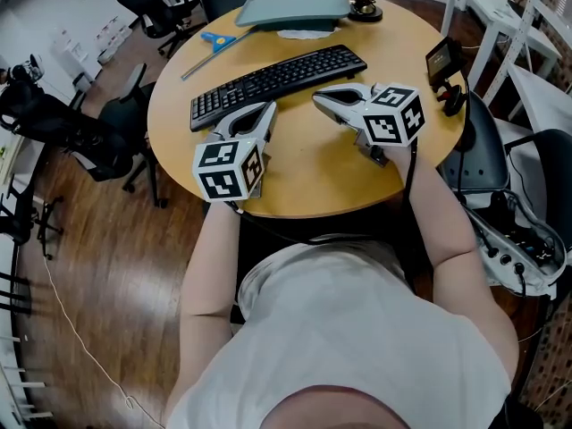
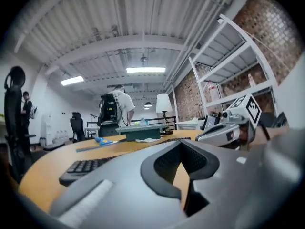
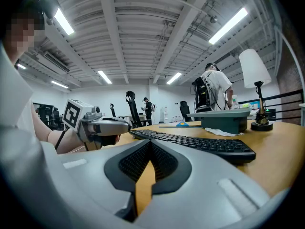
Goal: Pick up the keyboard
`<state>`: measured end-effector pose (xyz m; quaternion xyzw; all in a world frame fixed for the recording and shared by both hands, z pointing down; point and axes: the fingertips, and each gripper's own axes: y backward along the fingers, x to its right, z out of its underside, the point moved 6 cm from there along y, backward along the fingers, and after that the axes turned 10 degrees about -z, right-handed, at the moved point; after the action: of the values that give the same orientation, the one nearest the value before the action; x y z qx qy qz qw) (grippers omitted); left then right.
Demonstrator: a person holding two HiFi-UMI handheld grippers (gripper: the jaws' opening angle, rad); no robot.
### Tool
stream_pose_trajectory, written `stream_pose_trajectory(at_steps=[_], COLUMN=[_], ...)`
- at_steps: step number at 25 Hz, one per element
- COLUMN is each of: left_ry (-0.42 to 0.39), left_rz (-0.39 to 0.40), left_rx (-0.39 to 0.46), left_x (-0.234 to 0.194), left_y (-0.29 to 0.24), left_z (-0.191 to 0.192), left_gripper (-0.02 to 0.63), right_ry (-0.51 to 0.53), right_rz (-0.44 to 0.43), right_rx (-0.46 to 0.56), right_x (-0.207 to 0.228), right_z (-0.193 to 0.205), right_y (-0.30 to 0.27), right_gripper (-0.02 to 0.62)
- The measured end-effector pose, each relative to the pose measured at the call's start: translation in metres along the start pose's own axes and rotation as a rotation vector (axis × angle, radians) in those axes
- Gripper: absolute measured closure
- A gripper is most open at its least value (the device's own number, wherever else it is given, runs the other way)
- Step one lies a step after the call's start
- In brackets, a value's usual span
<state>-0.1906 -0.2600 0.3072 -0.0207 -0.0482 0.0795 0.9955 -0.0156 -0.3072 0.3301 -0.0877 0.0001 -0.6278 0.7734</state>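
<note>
A black keyboard [image 1: 279, 81] lies slantwise across the middle of the round wooden table [image 1: 304, 181]. My left gripper [image 1: 265, 113] rests just in front of the keyboard's left half, jaws shut with nothing between them. My right gripper [image 1: 322, 97] sits just in front of the keyboard's right half, also shut and empty. In the left gripper view the keyboard [image 2: 85, 167] shows low at the left beyond the closed left gripper [image 2: 183, 174], with the right gripper [image 2: 223, 132] at the right. In the right gripper view the keyboard [image 3: 193, 142] runs ahead to the right of the right gripper [image 3: 149, 162].
A grey-green tray [image 1: 291, 7] sits at the table's far edge with white paper [image 1: 302, 34] under it. Beside them are a lamp base [image 1: 365, 10] and a blue-handled ruler [image 1: 213, 48]. A small screen [image 1: 441, 59] stands at the right rim. Office chairs [image 1: 116, 123] ring the table.
</note>
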Motion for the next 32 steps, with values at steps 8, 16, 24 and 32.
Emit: stream_pose_trajectory(at_steps=[8,16,24,32], left_ry=[0.103,0.107,0.107,0.106], left_rz=[0.055,0.044,0.045,0.046], left_rx=[-0.083,-0.108,-0.111,-0.11], left_x=[-0.001,-0.003,-0.002,-0.002], left_y=[-0.01,-0.011,-0.011,-0.011], left_z=[0.013,0.016,0.015,0.016], left_gripper=[0.606,0.606,0.606,0.606], right_ry=[0.001,0.0,0.0,0.0], right_rz=[0.0,-0.001,-0.002,-0.001], right_rx=[0.0,-0.005,-0.005,-0.006], right_x=[0.0,-0.001,-0.001,-0.001], right_z=[-0.001,0.0,-0.001,0.0], right_y=[0.001,-0.001,-0.001,-0.001], right_gripper=[0.594,0.595,0.595,0.595])
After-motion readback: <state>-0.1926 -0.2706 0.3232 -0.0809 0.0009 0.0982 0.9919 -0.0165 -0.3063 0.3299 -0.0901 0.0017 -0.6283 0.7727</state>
